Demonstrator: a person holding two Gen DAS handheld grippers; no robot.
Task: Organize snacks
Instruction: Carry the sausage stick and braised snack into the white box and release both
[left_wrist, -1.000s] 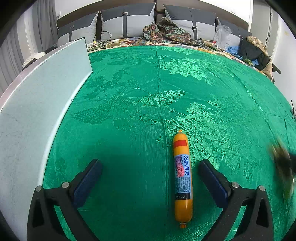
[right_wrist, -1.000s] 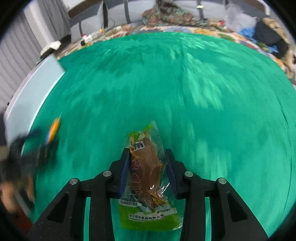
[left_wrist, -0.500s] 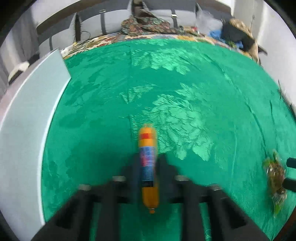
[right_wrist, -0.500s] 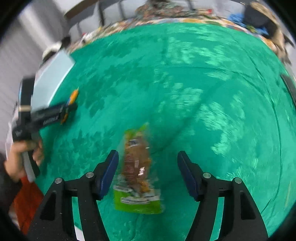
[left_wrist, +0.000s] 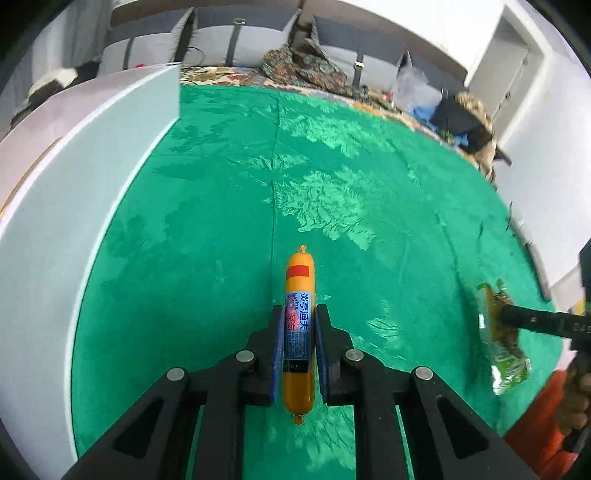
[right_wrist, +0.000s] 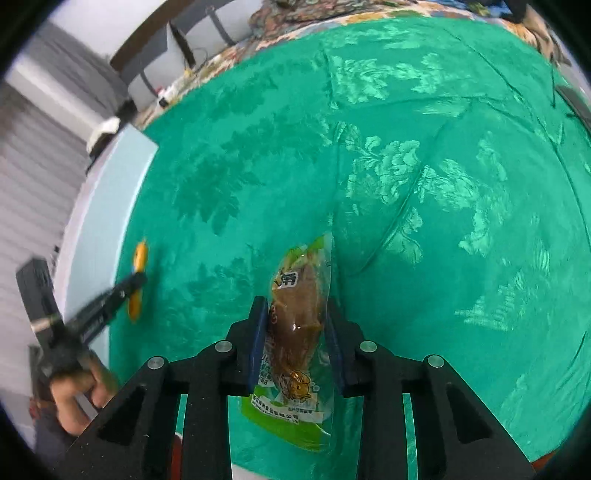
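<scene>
Holding both snacks off the green bedspread (left_wrist: 207, 258), I judge this the carry step, and doing it well means keeping each grip square and level so nothing slides out. My left claw (left_wrist: 299, 325) is clamped on the orange sausage stick (left_wrist: 300, 295), pads pinching its labelled middle with both ends poking free; that firm, slick casing could twist if I swing fast, so I'd move smoothly. My right claw (right_wrist: 295, 314) is clamped on the green-edged snack pouch (right_wrist: 295, 332), which is soft and crinkly, its printed bottom hanging below the pads. The white box (left_wrist: 55, 206) sits along the bed's left edge, just beside the left claw's path, and looks the likely place to put things, though its inside is hidden.

Half a second ago the right claw stood wide apart around the pouch lying on the bed; now it has closed on it. A second ago the left claw was open around the sausage; now it grips.
</scene>
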